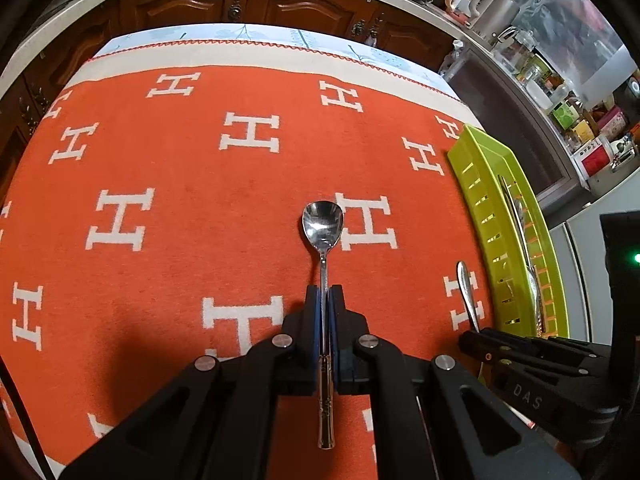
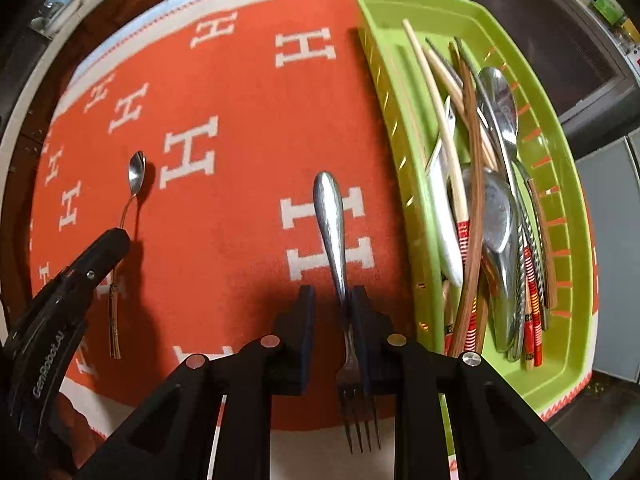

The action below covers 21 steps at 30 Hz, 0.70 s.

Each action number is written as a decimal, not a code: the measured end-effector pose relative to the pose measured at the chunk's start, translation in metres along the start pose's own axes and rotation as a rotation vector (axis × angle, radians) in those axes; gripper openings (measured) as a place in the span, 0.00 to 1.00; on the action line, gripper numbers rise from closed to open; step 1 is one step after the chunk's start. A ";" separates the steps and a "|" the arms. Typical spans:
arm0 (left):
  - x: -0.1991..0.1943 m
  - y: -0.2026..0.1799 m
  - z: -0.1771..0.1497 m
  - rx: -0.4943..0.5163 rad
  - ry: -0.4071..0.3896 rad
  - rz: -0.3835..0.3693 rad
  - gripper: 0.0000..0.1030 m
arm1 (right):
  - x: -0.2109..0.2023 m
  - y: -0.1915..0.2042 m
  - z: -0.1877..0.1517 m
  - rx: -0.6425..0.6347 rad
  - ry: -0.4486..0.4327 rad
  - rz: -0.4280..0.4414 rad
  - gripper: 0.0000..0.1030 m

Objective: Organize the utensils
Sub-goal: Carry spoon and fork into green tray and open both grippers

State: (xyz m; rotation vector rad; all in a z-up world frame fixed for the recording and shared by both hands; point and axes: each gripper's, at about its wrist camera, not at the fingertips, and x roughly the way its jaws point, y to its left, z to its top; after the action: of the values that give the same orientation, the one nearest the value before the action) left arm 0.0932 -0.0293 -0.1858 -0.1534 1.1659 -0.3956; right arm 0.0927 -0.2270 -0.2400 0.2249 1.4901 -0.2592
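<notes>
Steel spoon (image 1: pixel 323 227) pinched, left gripper (image 1: pixel 325 300) level.

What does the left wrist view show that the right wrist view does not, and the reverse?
Only the left wrist view shows the kitchen counter with its jars and pots, the wooden cabinets, and the left gripper shut head-on around the spoon's handle.

Only the right wrist view shows the green tray's contents: chopsticks and metal spoons piled together. It also shows the fork's tines, and the right gripper with a visible gap between its fingers.

Both show the spoon, the fork, the green tray and the orange cloth.
</notes>
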 end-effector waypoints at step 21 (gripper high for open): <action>-0.023 -0.010 -0.002 -0.013 -0.025 -0.132 0.02 | -0.040 0.019 -0.003 -0.050 -0.122 0.225 0.04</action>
State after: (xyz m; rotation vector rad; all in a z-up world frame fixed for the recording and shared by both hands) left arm 0.0817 -0.0296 -0.1637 -0.2469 1.1378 -0.5009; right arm 0.0930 -0.2064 -0.2006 0.3282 1.3364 -0.0541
